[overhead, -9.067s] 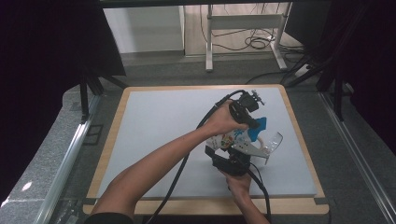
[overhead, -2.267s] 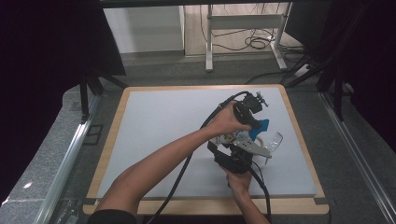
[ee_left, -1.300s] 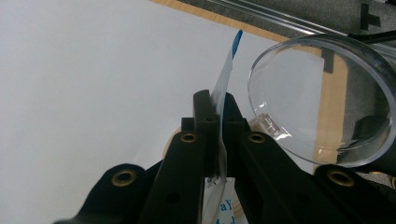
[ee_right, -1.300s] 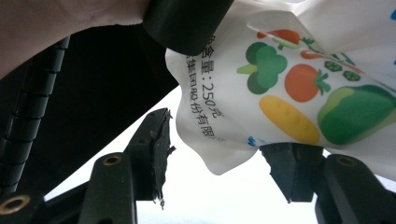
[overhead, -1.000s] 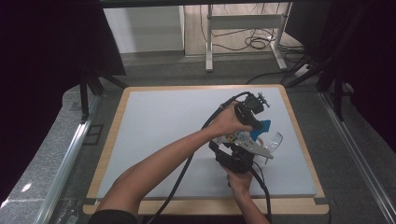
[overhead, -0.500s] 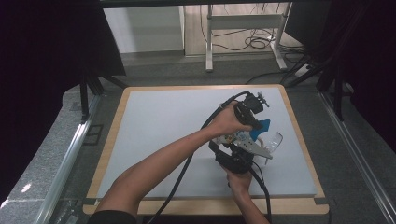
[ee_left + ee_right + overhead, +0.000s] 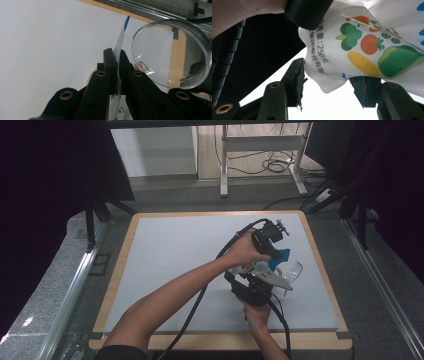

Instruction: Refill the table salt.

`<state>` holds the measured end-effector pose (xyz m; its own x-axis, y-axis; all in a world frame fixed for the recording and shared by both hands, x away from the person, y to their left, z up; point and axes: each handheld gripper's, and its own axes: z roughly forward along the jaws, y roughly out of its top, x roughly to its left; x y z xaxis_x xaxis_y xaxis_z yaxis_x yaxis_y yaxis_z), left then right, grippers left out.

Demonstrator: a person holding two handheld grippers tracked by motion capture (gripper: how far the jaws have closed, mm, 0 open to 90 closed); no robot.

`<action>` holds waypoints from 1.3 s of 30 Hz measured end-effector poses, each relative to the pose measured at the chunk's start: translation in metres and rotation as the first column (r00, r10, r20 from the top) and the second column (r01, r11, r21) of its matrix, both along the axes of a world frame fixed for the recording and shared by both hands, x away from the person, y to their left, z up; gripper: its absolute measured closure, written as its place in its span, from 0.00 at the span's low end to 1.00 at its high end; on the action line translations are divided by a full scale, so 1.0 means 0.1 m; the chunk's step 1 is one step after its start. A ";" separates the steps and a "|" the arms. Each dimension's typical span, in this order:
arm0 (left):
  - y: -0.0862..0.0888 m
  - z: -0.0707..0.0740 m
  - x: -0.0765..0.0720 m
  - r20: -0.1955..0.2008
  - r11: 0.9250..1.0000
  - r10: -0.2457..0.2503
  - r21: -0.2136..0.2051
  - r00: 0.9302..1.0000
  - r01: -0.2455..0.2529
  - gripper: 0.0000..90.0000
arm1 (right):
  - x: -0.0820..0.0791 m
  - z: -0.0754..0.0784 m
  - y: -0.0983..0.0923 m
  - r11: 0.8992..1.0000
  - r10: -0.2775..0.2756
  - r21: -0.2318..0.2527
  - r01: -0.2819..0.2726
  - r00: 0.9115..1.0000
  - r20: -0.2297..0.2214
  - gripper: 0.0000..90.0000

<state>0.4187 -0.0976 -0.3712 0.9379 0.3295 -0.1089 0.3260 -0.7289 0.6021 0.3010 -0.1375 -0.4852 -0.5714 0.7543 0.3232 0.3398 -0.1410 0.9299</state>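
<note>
From the high view, both hands meet over the right half of the white table top [image 7: 165,260], the left gripper [image 7: 272,251] reaching in from above and the right gripper [image 7: 255,287] from the near edge. Between them is a printed plastic pouch [image 7: 260,270] with a blue top, held over a clear glass dish [image 7: 294,270] that stands just beside it. The step in hand looks like emptying or opening the pouch at the dish. In the left gripper view, the jaws are pressed together on the thin upper edge of the pouch [image 7: 119,45], which rises edge-on between them to a blue tip; the round clear dish [image 7: 172,52] lies just to the right of the jaws, empty as far as can be seen, on the white surface near the wooden border. In the right gripper view, the jaws stand about half apart with the lower, crumpled part of the pouch [image 7: 367,50] between them. The right pad meets the film, but the left pad seems just clear of it, so a firm pinch cannot be told. The pouch is white, wrinkled, with pictures of vegetables and printed characters. The next move would call for a firm hold below while the top is pulled or tipped toward the dish.
</note>
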 end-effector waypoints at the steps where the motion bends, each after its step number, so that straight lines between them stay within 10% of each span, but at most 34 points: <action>1: 0.01 0.01 0.00 -0.002 1.000 0.004 -0.004 1.000 -0.004 1.00 | 0.00 0.00 0.00 1.000 0.001 -0.001 -0.001 1.000 -0.002 0.53; 39: -0.04 0.05 -0.02 0.009 1.000 -0.004 0.009 1.000 0.004 1.00 | -0.01 0.05 -0.03 0.999 -0.008 0.046 0.008 1.000 0.013 0.53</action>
<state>0.4166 -0.1021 -0.3660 0.9401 0.3268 -0.0972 0.3175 -0.7353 0.5988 0.3003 -0.1405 -0.4801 -0.5698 0.7435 0.3502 0.3267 -0.1861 0.9266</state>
